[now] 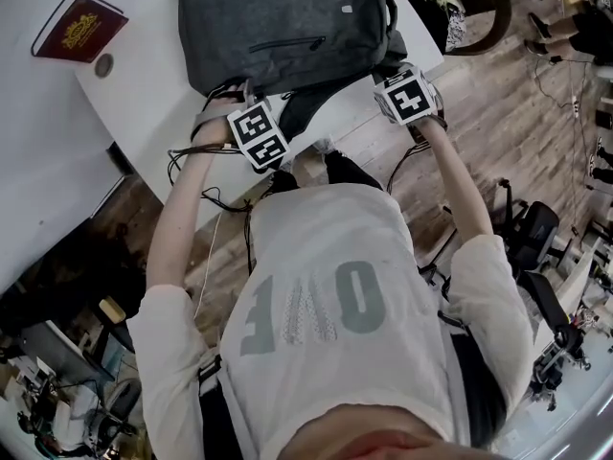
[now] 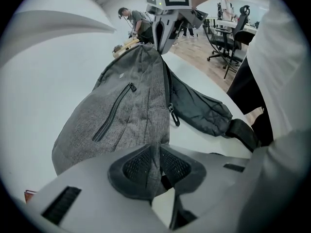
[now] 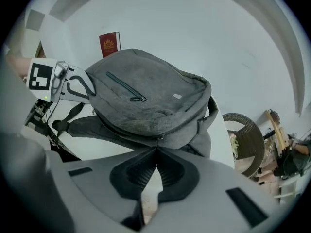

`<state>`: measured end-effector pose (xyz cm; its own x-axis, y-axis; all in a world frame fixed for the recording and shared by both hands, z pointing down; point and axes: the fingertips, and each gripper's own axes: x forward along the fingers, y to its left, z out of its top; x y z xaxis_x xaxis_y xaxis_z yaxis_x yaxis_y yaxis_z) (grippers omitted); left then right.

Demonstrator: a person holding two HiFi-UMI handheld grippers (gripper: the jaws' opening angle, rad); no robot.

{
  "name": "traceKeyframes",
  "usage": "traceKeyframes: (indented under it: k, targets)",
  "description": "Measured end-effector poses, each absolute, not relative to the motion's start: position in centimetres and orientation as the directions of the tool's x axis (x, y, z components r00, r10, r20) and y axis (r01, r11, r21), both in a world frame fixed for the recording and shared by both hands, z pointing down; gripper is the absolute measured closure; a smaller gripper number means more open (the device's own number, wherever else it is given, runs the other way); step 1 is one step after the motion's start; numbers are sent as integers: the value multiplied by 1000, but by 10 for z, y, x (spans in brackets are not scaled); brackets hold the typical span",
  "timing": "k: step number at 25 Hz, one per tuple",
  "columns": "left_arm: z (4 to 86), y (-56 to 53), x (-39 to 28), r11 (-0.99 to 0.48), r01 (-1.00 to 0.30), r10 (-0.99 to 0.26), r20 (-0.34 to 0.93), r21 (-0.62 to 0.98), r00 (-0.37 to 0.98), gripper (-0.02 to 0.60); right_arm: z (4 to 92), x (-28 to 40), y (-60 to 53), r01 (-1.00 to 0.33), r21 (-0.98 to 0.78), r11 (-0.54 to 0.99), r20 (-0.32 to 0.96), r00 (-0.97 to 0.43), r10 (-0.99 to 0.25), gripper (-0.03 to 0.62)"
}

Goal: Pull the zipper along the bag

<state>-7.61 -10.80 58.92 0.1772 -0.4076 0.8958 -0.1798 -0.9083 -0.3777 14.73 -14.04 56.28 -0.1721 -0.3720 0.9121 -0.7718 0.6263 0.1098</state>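
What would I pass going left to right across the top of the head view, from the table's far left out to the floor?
red book → grey backpack → wicker chair

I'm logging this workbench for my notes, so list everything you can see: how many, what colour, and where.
backpack: one, grey, lying on the table
book: one, dark red, far left of the table
small disc: one, dark, beside the book
table: one, white, under the backpack
wicker chair: one, dark, beyond the table's end
left gripper: one, grey, fingers shut on the backpack's fabric
right gripper: one, grey, fingers shut at the backpack's zipper; hold unclear
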Motion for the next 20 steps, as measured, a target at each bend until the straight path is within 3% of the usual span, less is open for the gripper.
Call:
traceKeyframes:
  k: [20]
  targets:
    - [588,-107,-76,-909,-161,-411,893,-385,183,509,574,91,-98,-762,19,647,908,-258,-331,565]
